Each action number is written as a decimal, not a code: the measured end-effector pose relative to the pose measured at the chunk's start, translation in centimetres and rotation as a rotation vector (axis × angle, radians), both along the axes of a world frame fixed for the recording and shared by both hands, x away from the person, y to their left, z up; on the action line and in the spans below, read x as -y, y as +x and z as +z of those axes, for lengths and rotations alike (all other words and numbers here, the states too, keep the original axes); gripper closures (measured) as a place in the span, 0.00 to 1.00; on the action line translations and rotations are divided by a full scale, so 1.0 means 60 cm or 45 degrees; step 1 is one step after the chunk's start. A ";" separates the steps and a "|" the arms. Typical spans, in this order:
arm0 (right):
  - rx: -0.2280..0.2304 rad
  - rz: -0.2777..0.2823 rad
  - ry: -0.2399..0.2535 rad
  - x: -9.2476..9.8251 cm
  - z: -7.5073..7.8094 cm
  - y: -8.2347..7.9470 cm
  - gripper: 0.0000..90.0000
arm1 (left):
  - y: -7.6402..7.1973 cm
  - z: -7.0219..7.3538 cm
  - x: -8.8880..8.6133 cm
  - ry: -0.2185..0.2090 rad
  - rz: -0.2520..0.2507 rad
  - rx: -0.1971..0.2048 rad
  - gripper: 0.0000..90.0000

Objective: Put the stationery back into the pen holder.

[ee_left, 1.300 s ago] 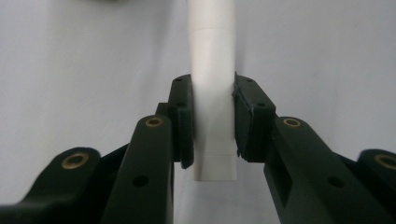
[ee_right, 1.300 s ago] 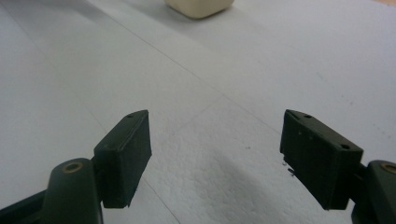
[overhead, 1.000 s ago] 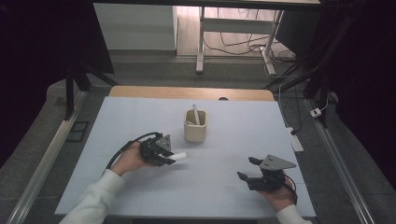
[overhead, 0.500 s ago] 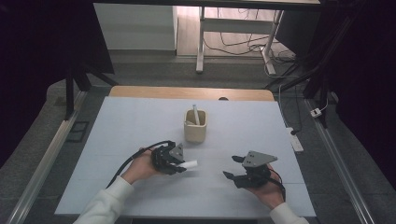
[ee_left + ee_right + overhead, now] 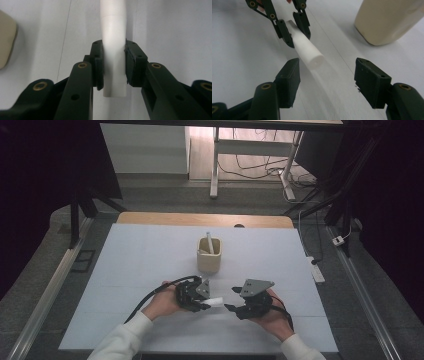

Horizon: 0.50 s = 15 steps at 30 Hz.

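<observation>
**Q:** What are you holding, and where is it?

**A:** My left gripper pinches a white cylinder, a smooth plastic-looking rod, low over the pale sheet on the table. In the left gripper view both pads press flat on the rod's sides, with a short stub behind them and the longer part running out ahead.

**Q:** Which way does the rod point?

**A:** Its long axis lies roughly level, and its free end points straight at my right gripper. In the right gripper view that flat round end sits just ahead of the gap, nearer one pad than the other and not yet between them.

**Q:** And the right gripper's state?

**A:** Its jaws are spread with nothing in them, and they have just been closing somewhat. They touch nothing.

**Q:** What does the next move turn on?

**A:** I judge this a hand-over. The right gripper is the near free one, so the rod's end has to come in between its pads, centred, before they press together.

**Q:** Anything else nearby?

**A:** A beige cup stands behind both grippers, near the table's middle, with a second white stick leaning inside it
</observation>
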State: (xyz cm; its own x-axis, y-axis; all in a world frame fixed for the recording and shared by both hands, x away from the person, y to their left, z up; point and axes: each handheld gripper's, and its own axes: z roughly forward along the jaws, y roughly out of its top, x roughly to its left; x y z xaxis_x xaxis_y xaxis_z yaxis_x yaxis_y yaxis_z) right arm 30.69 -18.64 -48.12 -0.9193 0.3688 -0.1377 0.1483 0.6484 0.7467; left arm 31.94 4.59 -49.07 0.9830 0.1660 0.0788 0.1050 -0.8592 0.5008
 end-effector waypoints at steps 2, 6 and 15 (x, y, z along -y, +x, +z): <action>-0.009 0.014 -0.001 -0.006 0.001 0.002 0.44 | -0.001 0.002 0.005 -0.001 -0.011 0.010 0.78; -0.027 0.045 -0.027 -0.015 0.000 0.007 0.47 | 0.000 0.003 0.010 -0.005 -0.020 0.007 0.78; -0.084 0.115 -0.120 -0.032 -0.010 0.013 0.57 | -0.002 -0.001 0.021 -0.010 -0.025 -0.010 0.78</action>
State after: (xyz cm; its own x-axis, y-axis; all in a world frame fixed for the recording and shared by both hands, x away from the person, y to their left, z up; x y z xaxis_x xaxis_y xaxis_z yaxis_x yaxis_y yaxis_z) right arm 31.45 -16.72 -48.71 -0.9563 0.2724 -0.1058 0.1330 0.7282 0.6724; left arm 31.82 3.31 -49.13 0.9867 0.1469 0.0697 0.0918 -0.8572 0.5067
